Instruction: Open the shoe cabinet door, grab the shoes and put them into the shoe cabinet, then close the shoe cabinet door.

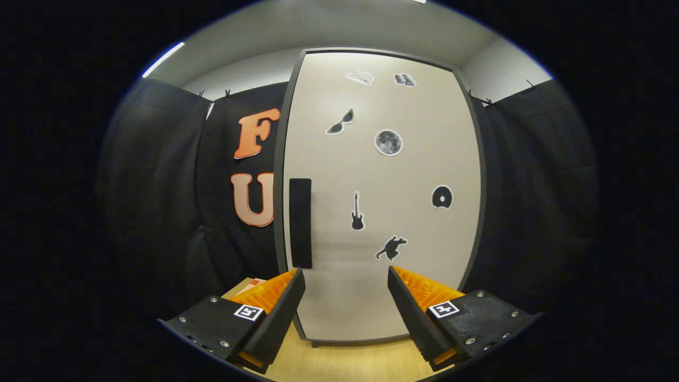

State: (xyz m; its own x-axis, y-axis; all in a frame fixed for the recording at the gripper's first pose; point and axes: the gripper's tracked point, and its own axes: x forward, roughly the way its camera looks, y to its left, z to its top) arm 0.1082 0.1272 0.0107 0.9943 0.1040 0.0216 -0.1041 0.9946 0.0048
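Nearest to us, our gripper [345, 278] holds its two ridged, wedge-shaped fingers [276, 307] spread wide with nothing between them, pointing straight at the shoe cabinet.

We see the tall shoe cabinet's pale, smooth, matte door [382, 223] shut flat inside its dark frame, standing on a light wood-grain bench [339, 361]. That fits two stages alike: a cabinet yet to be opened, or one closed again with the shoes inside. No shoes lie where we can see them, so we cannot tell which.

Next in size comes the long, narrow black vertical handle strip [300, 223] near the door's left edge, just beyond our left finger. If the door is to be opened, we judge that this strip is the place to catch, with the fingers squared to it and the pull kept along the door's swing so the smooth panel does not slip away.

Smallest are the flat stickers on the door: a round grey moon [389, 142], sunglasses [340, 123], a black guitar [357, 212], a disc [441, 197] and a dark leaping animal [391, 248].
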